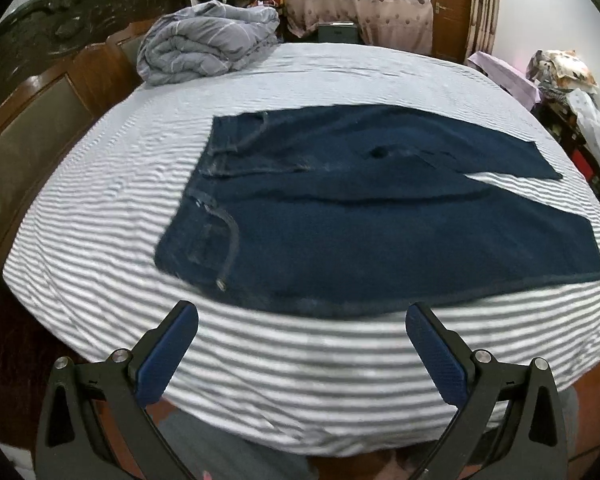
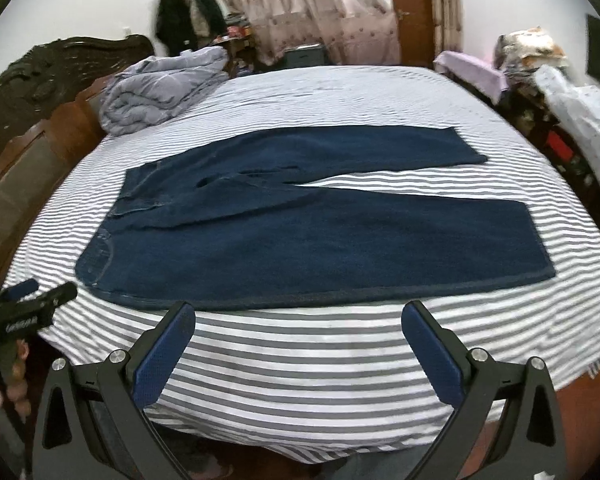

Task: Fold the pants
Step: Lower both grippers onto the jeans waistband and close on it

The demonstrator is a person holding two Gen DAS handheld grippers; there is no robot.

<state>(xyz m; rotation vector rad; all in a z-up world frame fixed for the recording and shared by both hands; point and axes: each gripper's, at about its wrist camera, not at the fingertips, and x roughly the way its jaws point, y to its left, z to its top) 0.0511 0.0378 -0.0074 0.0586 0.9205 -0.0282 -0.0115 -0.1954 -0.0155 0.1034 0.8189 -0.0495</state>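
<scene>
Left gripper (image 1: pixel 302 322): jaws spread wide, nothing between them, blue pads (image 1: pixel 168 354) bare. Hovers above near edge of bed, apart from fabric, aimed at waist end of jeans. Also seen at far left of right-wrist view, w/ a hand (image 2: pixel 14 384) gripping its handle.

Right gripper (image 2: pixel 299 320): jaws likewise wide, empty, blue pads (image 2: pixel 432 352) bare. Positioned above near edge of bed, facing near leg, not touching.

Dark blue jeans (image 2: pixel 320 248): laid flat on striped grey/white bedsheet (image 2: pixel 300 368), unfolded. Waistband twd left, leg hems twd right. Legs splayed in narrow V, strip of sheet visible between them. Near leg runs close to near edge of bed.

Beyond: rumpled grey duvet (image 1: pixel 208 46) at far left corner of bed, against dark carved wooden headboard (image 1: pixel 60 40). Patterned curtains (image 2: pixel 308 12) at back wall, wooden door (image 2: pixel 408 12) beside them. Cluttered pile at right; contents unclear.
</scene>
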